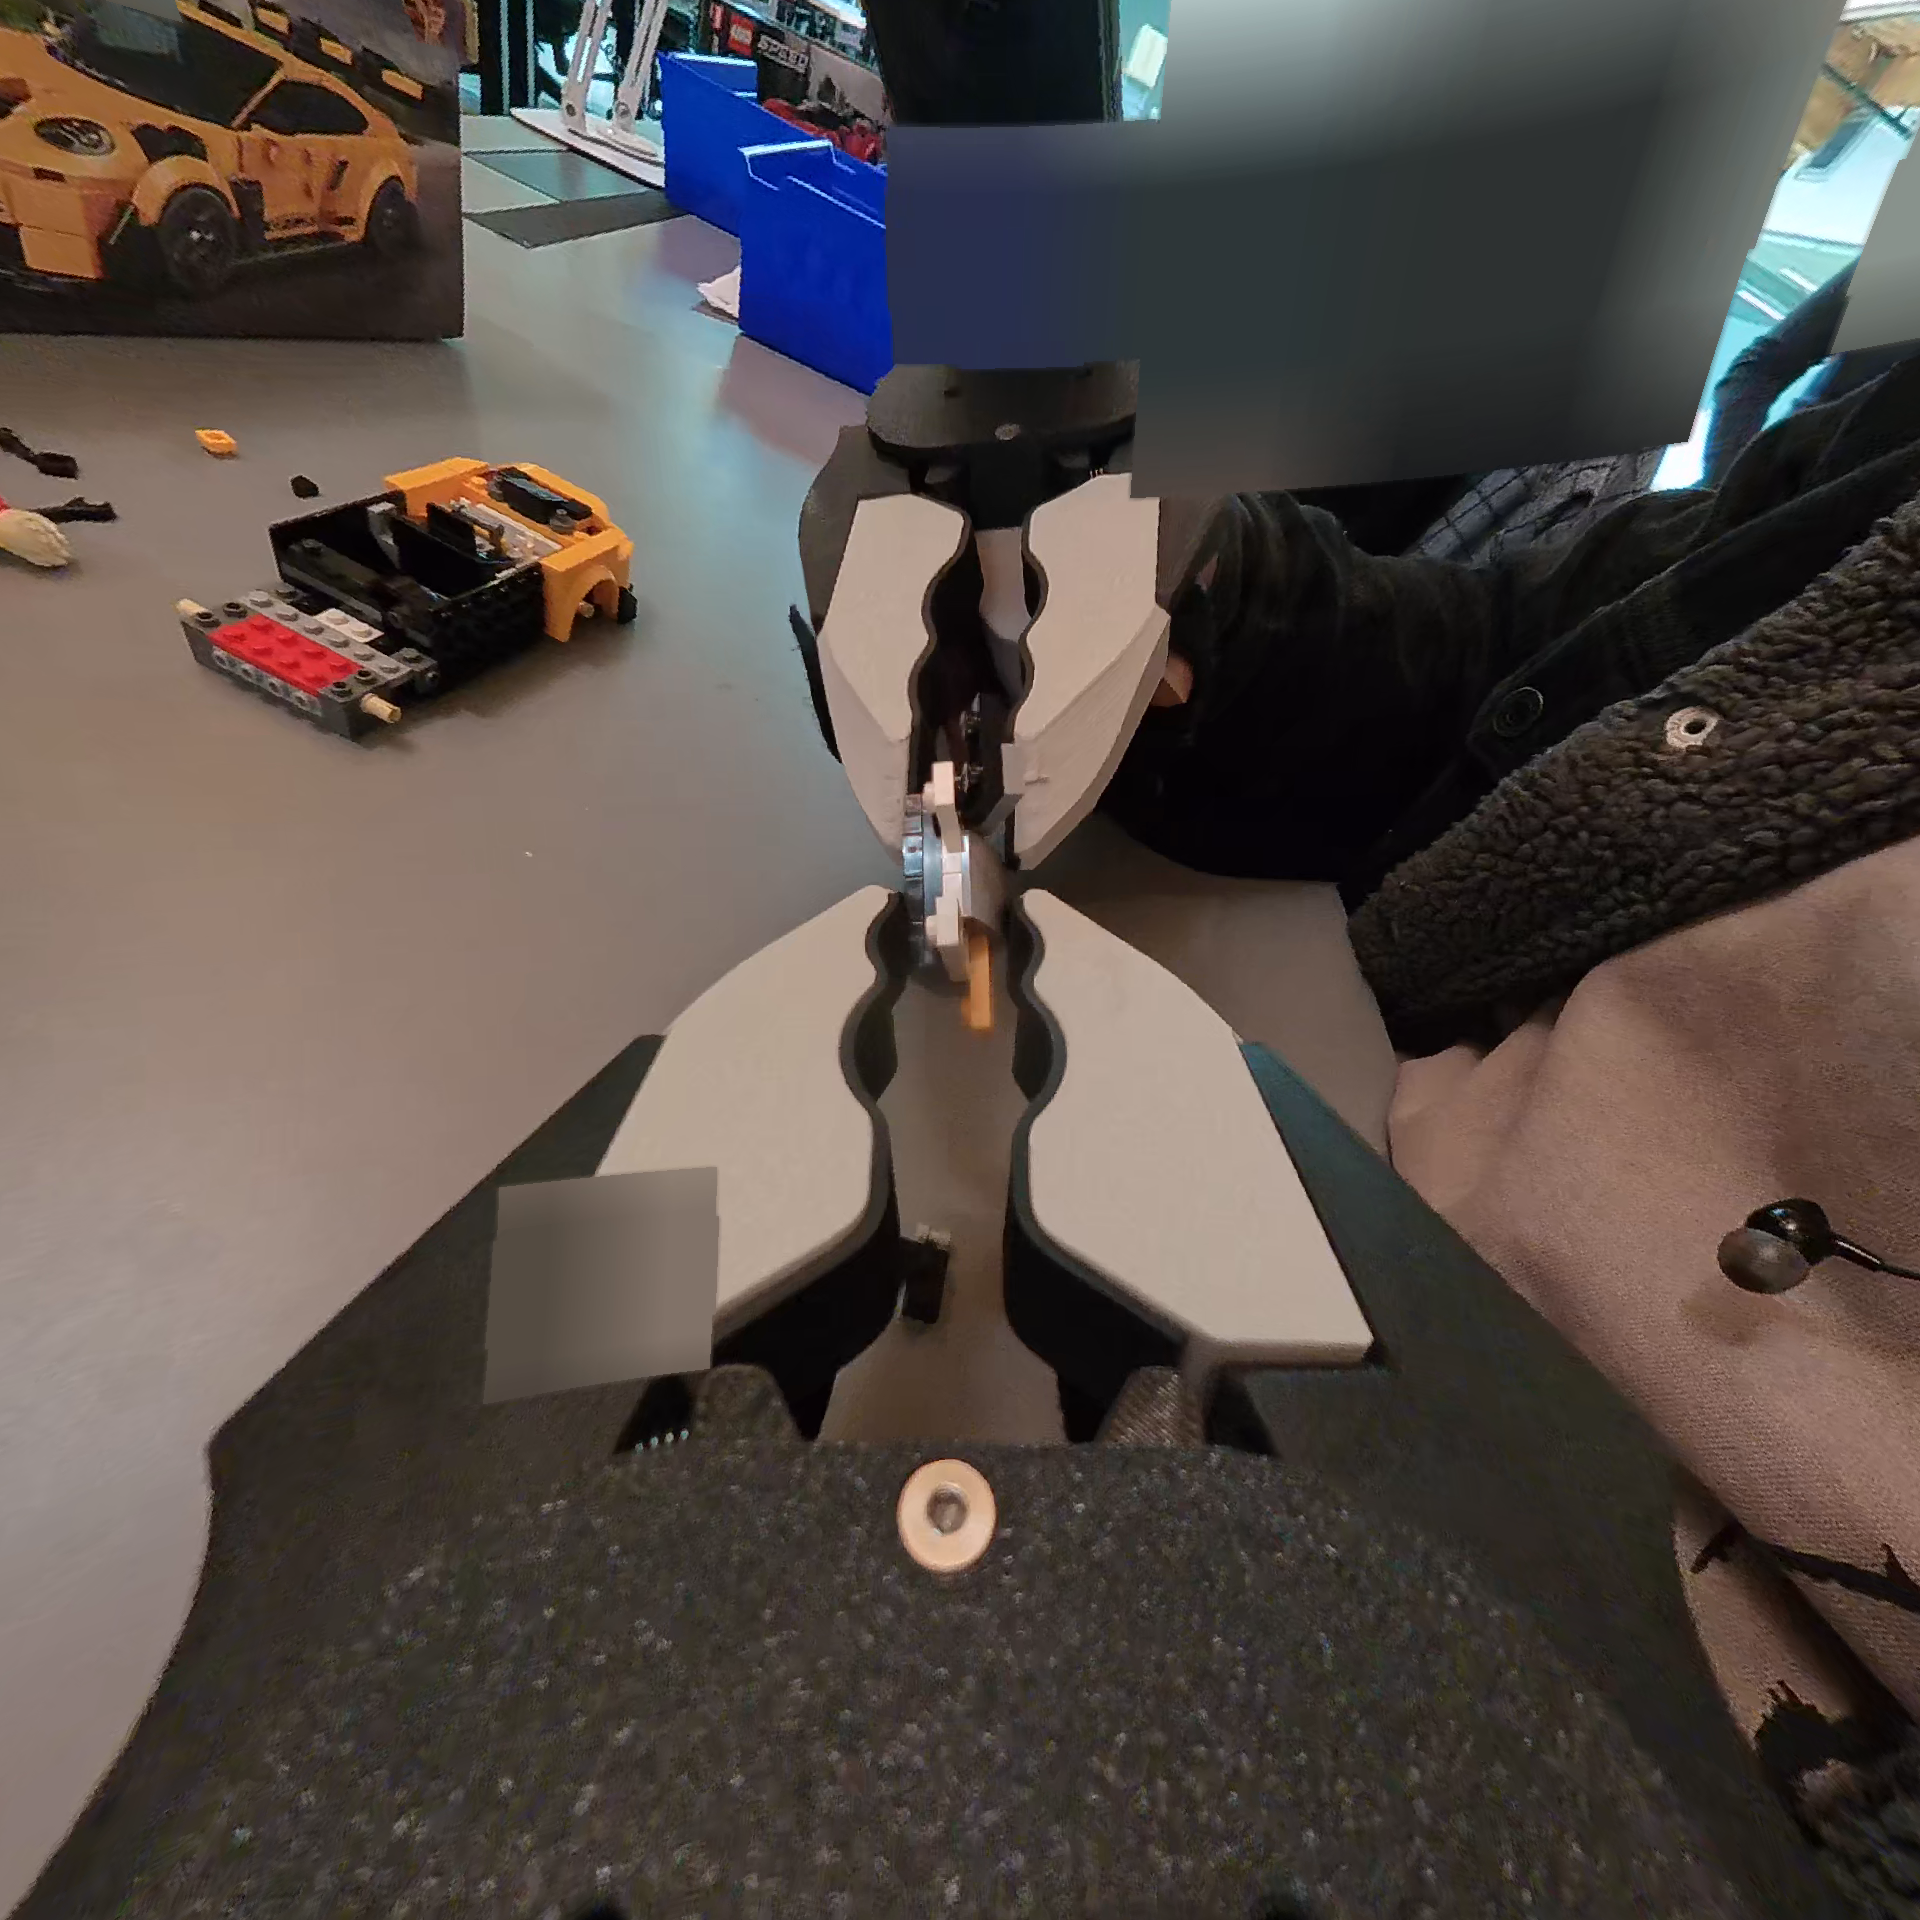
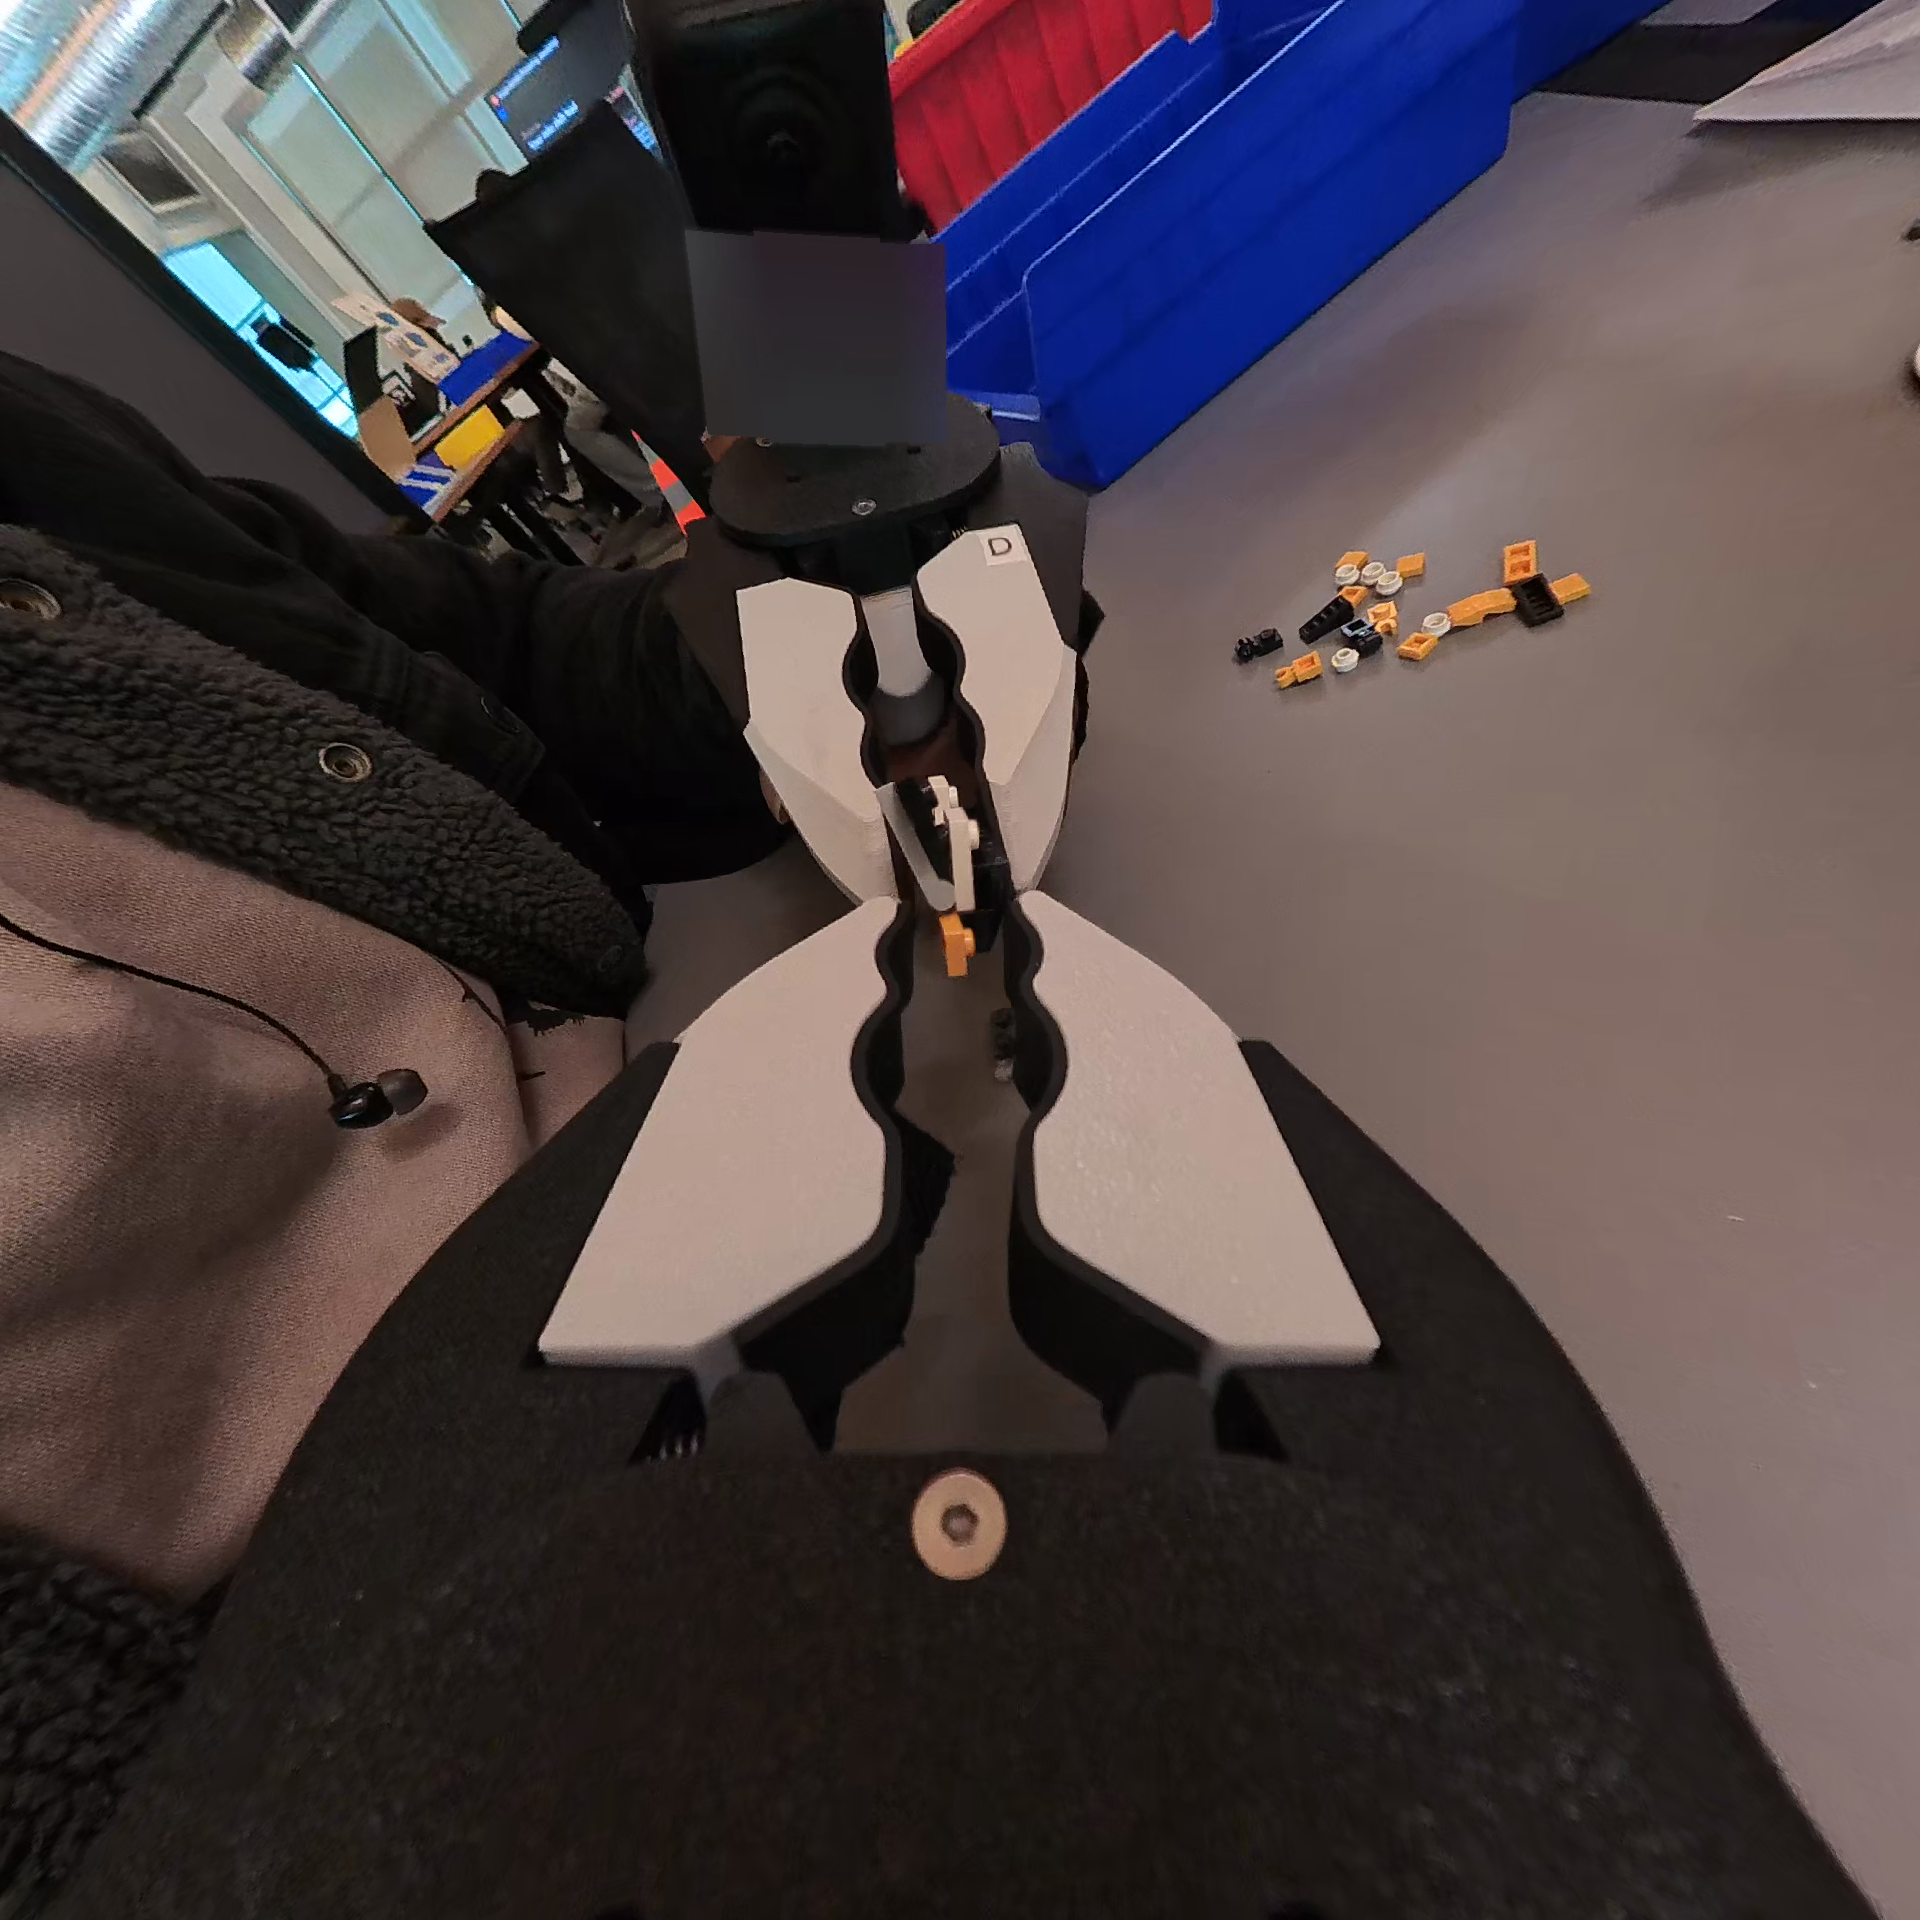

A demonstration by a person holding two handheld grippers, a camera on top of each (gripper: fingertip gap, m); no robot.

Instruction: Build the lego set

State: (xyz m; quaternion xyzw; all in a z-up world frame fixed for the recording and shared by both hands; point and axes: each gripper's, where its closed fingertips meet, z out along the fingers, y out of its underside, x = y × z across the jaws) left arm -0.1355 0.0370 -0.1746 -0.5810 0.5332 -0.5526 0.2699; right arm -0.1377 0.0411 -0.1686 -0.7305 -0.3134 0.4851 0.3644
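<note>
Left wrist view has the left gripper (image 1: 951, 914) meeting the right gripper (image 1: 961, 821) tip to tip, a small sub-assembly (image 1: 940, 878) of grey, white and orange pieces pinched between them, while the half-built car (image 1: 416, 592) sits at ten o'clock on the grey table (image 1: 364, 987). Right wrist view shows the same pinch, both sets of fingers nearly closed, though which one truly grips I cannot tell, with loose bricks (image 2: 1413, 613) at two o'clock. Seemingly a mid-air join; next comes a straight, aligned squeeze.

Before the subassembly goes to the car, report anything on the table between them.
Nothing visible: the grey table lies bare between the subassembly held by both tools and the car. Loose bits lie beyond the car.
</note>
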